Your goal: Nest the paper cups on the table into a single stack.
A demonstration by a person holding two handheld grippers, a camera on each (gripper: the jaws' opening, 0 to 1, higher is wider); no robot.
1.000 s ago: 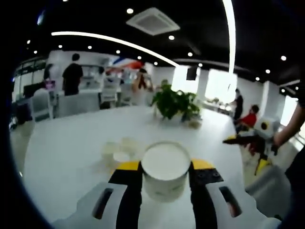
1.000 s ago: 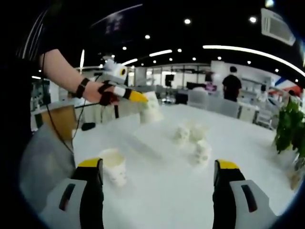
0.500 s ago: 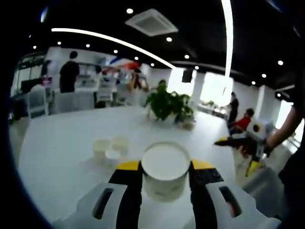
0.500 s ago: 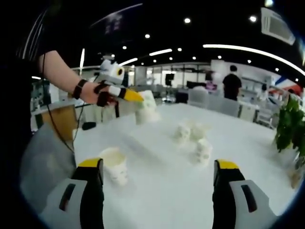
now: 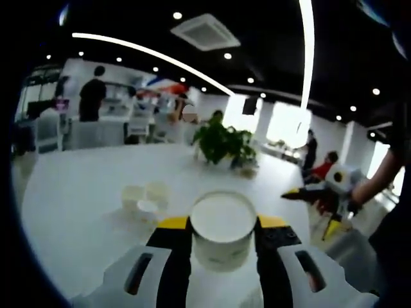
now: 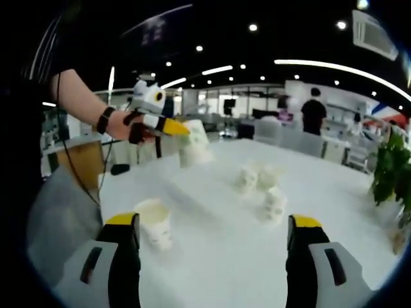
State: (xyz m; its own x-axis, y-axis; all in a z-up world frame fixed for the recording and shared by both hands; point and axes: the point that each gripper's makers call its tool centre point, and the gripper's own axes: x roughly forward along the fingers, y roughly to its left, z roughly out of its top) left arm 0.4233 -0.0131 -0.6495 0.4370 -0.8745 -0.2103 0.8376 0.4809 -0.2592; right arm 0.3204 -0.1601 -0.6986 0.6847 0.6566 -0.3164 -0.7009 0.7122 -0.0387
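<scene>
Currently in the carry step: left gripper (image 5: 223, 239) is clamped on one white paper cup (image 5: 223, 226), held upright above the white table (image 5: 77, 186). Three loose cups (image 6: 262, 186) stand grouped mid-table; a further cup (image 6: 154, 222) stands just beside the right gripper's (image 6: 212, 256) left jaw. Right gripper's jaws stand wide apart, holding nothing. Next move, as judged: lower the held cup squarely into a standing cup, rims aligned.

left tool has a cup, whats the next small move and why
Probably carry the held cup forward and left toward the three loose cups on the table, then lower it into one. The left tool is shut on that cup, held above the table, and the cluster lies just ahead. The right tool is open, near another cup.
</scene>
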